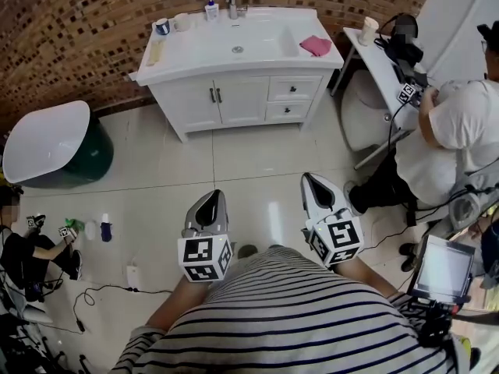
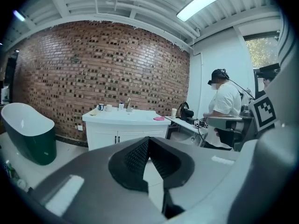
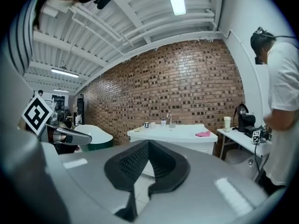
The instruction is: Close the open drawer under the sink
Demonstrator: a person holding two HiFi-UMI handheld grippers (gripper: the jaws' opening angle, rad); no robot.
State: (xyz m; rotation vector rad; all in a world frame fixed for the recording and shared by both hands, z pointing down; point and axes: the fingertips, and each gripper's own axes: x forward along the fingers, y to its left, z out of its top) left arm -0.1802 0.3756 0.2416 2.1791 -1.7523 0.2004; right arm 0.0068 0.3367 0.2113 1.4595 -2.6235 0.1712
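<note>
Drawers (image 1: pixel 282 89) at right of white cabinet (image 1: pixel 187 104) under sink (image 1: pixel 195 49), well apart from left gripper (image 1: pixel 211 201) and right gripper (image 1: pixel 312 182); extent of opening not discernible at this range. Probably rigid and light on runners: flat push on front panel beside knob (image 1: pixel 297 89), no grasp needed. Both grippers held low at waist, pointing forward, jaws together, empty.

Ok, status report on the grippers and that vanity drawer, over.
Left gripper and right gripper: jaws shut, empty. White sink cabinet's drawers out of reach across tile floor; neither plainly open. Nothing in the way.
</note>
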